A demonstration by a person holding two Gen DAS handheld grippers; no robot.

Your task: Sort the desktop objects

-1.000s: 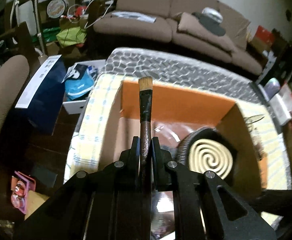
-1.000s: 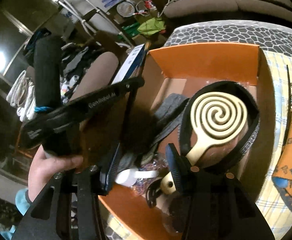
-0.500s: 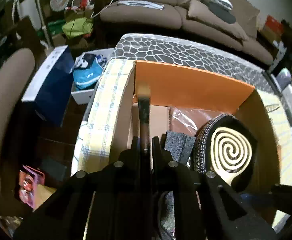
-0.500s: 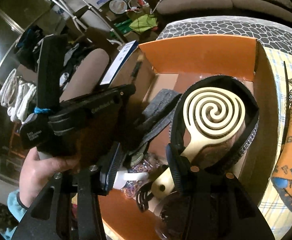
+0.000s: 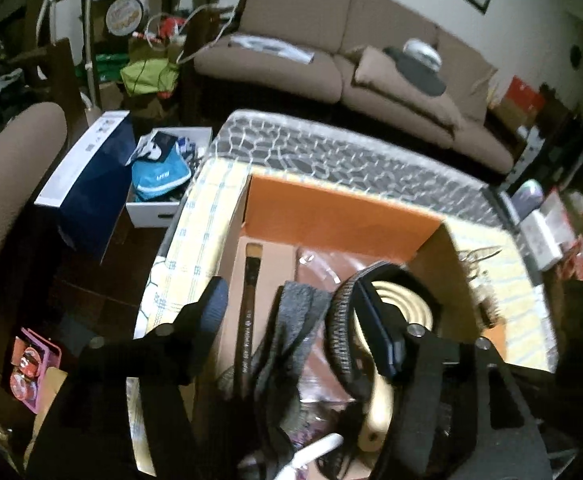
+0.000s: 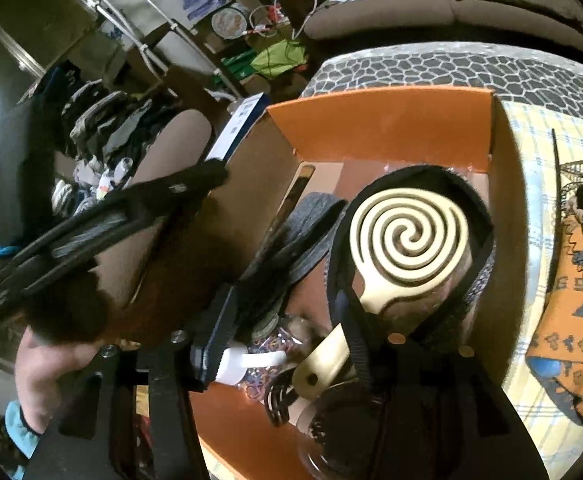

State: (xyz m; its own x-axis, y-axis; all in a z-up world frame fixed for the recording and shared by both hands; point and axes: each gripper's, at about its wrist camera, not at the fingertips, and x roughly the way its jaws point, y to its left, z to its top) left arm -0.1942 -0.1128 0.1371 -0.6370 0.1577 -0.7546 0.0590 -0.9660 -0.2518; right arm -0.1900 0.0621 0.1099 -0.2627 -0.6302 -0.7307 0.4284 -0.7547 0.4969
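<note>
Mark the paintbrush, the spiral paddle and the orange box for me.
paintbrush (image 5: 248,304): left wrist view, on the dark handle.
spiral paddle (image 6: 407,236): right wrist view, on the centre of the cream spiral head.
orange box (image 6: 383,120): right wrist view, on the inner far wall.

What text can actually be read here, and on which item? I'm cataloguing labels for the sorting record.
"UYA" or similar, unsure: white letters on the blue bag in the white bin.
Paintbrush handle: pale print along it, too blurred to read.
Blue-and-white box: small label print, too small to read.
Left gripper's side, seen from the right wrist: white marking, blurred.
Nothing else is readable.
</note>
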